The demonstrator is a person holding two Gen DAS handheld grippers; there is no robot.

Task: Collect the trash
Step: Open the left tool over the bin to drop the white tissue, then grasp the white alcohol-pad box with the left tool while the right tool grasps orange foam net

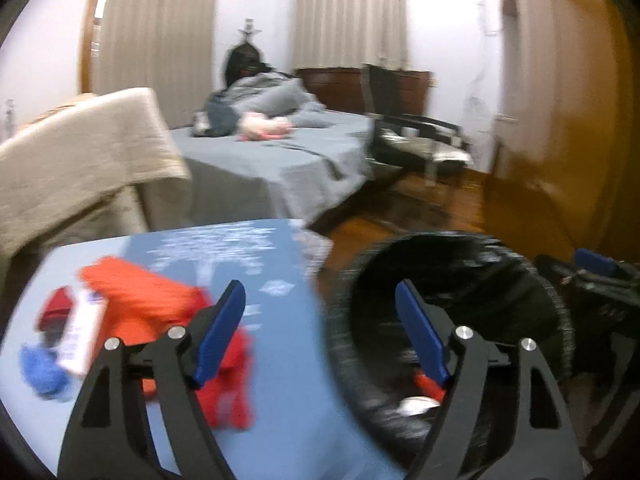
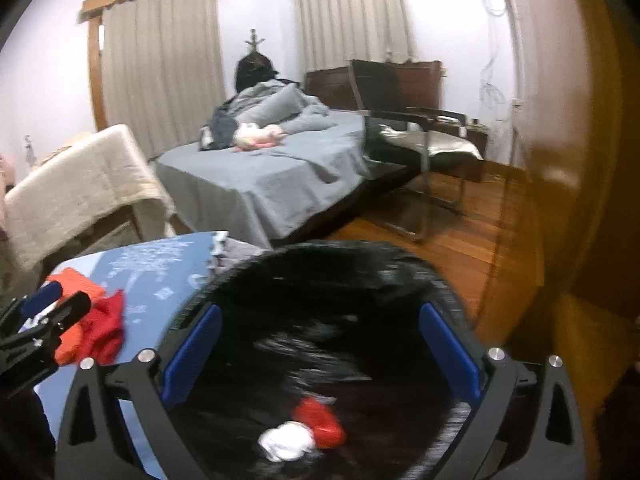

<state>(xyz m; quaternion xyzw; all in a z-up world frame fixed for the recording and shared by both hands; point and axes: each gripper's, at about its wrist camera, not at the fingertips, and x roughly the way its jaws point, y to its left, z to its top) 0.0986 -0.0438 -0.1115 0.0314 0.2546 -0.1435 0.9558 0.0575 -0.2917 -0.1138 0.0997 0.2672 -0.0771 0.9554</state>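
Observation:
A black-lined trash bin (image 2: pixel 320 280) stands beside a blue table (image 1: pixel 280 420). In the right wrist view a red item (image 2: pixel 320 420) and a crumpled white paper (image 2: pixel 286 442) lie inside it. My right gripper (image 2: pixel 320 344) is open and empty directly above the bin. My left gripper (image 1: pixel 320 332) is open and empty over the table's right edge, next to the bin (image 1: pixel 500 280). On the table lie red and orange wrappers (image 1: pixel 160 308), a white box (image 1: pixel 82 332) and a blue crumpled scrap (image 1: pixel 42 372). The left gripper also shows at the left of the right wrist view (image 2: pixel 44 316).
Behind the table are a bed with a grey sheet (image 2: pixel 260 176) and piled clothes, a beige-covered chair (image 1: pixel 80 152), a black chair (image 2: pixel 400 128) and a wooden door (image 1: pixel 560 120). The floor is wood. A dark bag (image 1: pixel 600 300) sits right of the bin.

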